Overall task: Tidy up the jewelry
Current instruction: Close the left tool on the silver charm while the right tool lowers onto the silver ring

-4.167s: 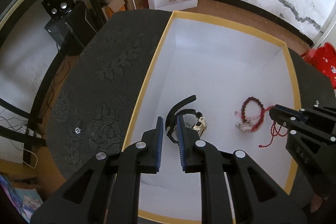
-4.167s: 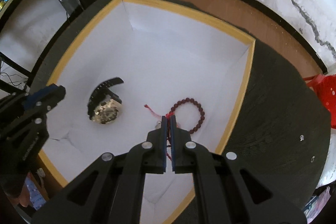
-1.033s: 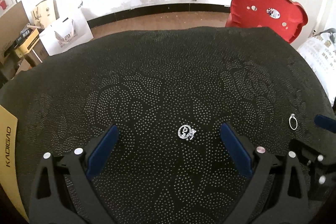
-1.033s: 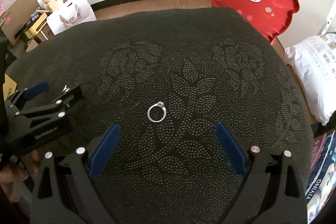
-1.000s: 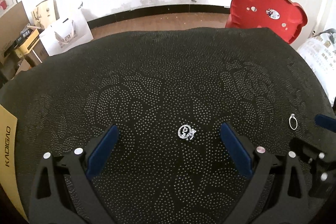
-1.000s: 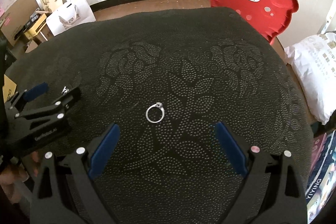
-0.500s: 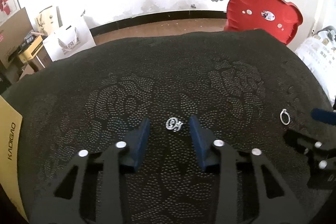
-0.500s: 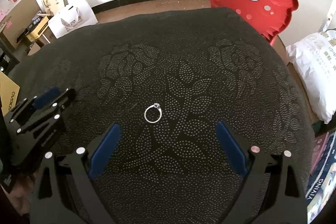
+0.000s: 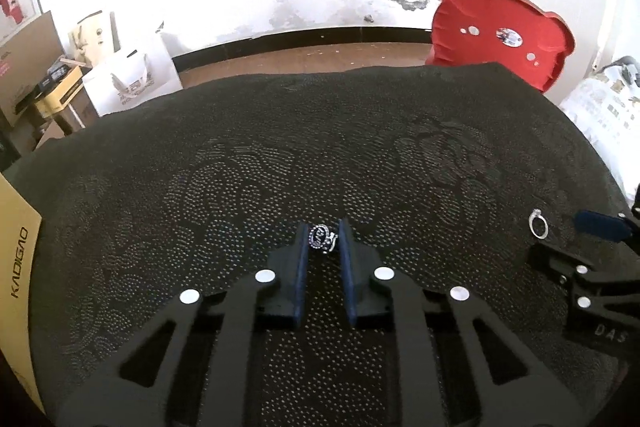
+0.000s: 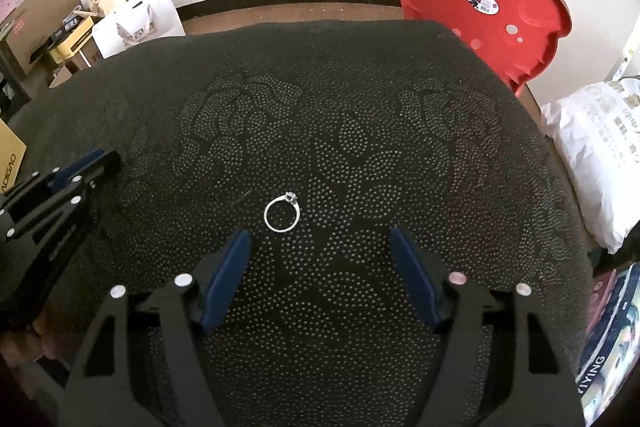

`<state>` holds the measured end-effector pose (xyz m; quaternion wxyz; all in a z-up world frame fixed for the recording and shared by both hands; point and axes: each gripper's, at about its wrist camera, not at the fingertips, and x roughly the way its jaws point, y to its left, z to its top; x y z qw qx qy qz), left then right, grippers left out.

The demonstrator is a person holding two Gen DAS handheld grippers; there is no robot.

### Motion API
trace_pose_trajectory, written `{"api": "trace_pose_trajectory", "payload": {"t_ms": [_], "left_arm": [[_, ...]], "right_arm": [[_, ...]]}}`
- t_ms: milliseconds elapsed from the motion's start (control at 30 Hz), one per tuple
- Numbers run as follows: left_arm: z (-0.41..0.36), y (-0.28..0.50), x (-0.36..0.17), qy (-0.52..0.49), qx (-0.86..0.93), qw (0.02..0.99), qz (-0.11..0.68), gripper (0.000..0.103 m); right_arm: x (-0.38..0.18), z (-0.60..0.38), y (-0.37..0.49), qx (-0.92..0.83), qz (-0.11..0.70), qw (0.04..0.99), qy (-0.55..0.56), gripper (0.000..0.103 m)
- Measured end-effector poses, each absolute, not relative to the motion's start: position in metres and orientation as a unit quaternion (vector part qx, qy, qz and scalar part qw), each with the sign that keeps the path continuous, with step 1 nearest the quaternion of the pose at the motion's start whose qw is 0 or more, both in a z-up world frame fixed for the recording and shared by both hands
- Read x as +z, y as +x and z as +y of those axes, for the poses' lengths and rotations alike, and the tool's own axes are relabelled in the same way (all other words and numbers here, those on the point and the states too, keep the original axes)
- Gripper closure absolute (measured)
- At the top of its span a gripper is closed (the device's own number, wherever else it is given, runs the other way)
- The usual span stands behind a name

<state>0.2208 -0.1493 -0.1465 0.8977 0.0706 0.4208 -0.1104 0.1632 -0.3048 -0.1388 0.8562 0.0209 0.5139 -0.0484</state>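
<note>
While both grippers point down at the dark cloth, these are my notes, from the fingers outward.

Left gripper [image 9: 323, 241]: my blue pads have pinched nearly together on the ornate silver ring [image 9: 322, 237]; it sits right at the fingertips, squeezed from both sides, low against the cloth.

Right gripper [image 10: 320, 247]: my jaws stand wide and are closing; the pads press on nothing.

Thin silver ring [image 10: 281, 214]: it lies flat on the cloth just ahead of my right fingertips, nearer the left finger, its small stone at the far side, untouched.

Black dotted tablecloth [image 10: 360, 131]: it covers the whole table under both grippers.

Yellow box edge [image 9: 18, 251]: at the far left of the cloth, lettered KADIGAO.

Red bear-shaped stool [image 10: 484, 7]: beyond the table's far right corner, tipped up near the wall.
</note>
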Motion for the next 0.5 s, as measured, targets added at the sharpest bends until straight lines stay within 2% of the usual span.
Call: {"api": "trace_pose_trajectory", "payload": {"t_ms": [133,233,267,300,367,500], "left_arm": [[-0.1508,0.2191,-0.1468,0.072,-0.114,0.897,0.421,0.091],[-0.1524,0.2165,-0.1468,0.076,-0.116,0.898,0.419,0.092],[-0.1525,0.2162,-0.1469,0.073,-0.118,0.897,0.420,0.092],[-0.1514,0.2160,-0.1470,0.070,-0.117,0.897,0.420,0.092],[-0.1514,0.2154,-0.1467,0.071,-0.115,0.898,0.420,0.092],[-0.1523,0.2118,-0.1464,0.080,-0.111,0.898,0.417,0.092]], "right_arm": [[-0.1371,-0.3033,0.1629,-0.045,0.514,0.856,0.021,0.039],[-0.1357,-0.3026,0.1602,-0.042,0.512,0.858,0.019,0.049],[-0.1350,-0.3016,0.1596,-0.040,0.510,0.859,0.021,0.058],[-0.1339,-0.3021,0.1584,-0.040,0.509,0.860,0.021,0.073],[-0.1330,-0.3052,0.1576,-0.042,0.506,0.861,0.028,0.084],[-0.1328,-0.3063,0.1558,-0.043,0.501,0.864,0.031,0.086]]}}
